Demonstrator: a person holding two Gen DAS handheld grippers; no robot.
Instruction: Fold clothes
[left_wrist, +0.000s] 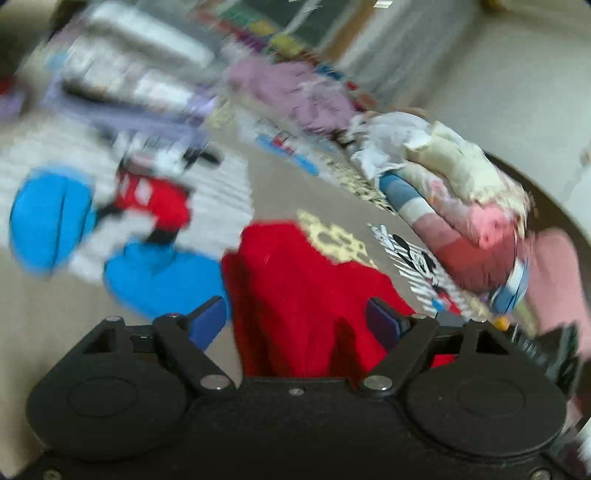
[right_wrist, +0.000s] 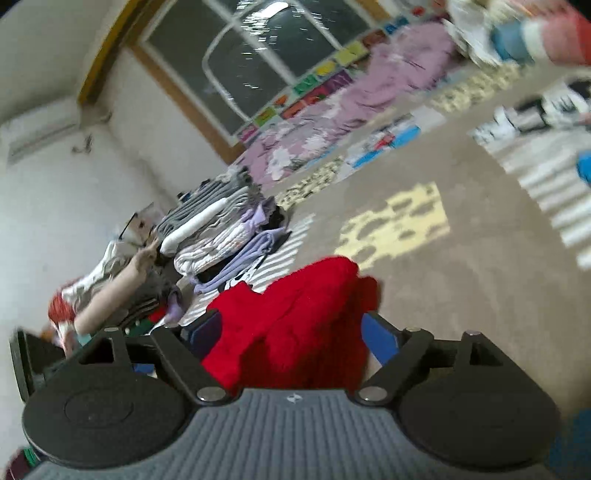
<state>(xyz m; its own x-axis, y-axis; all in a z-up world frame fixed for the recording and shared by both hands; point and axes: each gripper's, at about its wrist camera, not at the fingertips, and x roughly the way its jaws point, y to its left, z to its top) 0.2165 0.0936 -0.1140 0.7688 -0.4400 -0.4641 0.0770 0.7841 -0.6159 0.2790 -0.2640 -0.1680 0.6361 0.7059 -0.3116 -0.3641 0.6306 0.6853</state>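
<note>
the red, fuzzy knitted garment (left_wrist: 310, 295) lies bunched on the beige printed bed cover (left_wrist: 269, 184), low in both wrist views, just in front of the two grippers. in the right wrist view the same red garment (right_wrist: 295, 317) is a crumpled heap with one corner raised.

the left gripper (left_wrist: 297, 321) has its jaws released and standing wide. the red cloth shows in the gap between the blue pads (left_wrist: 207, 321), but the pads do not press on it; there is space at each side. the right gripper (right_wrist: 291, 332) is also released and wide. the cloth fills much of the gap there and hides part of the left pad, so i cannot tell if it touches that pad; it is not squeezed.

both grippers point slightly downward over the bed, and both views are tilted and blurred.

further out, the cover carries a cartoon mouse print with big blue shoes (left_wrist: 51, 218) and pale yellow patches (right_wrist: 395, 221). a loose pile of unfolded clothes in pink, cream and blue (left_wrist: 461, 206) lies to the right of the left gripper. a stack of folded grey, white and lilac clothes (right_wrist: 221, 236) stands near the wall, and a person's bare arm (right_wrist: 114, 288) reaches toward it. a crumpled lilac blanket (right_wrist: 351, 110) lies below the dark window (right_wrist: 258, 48).
</note>
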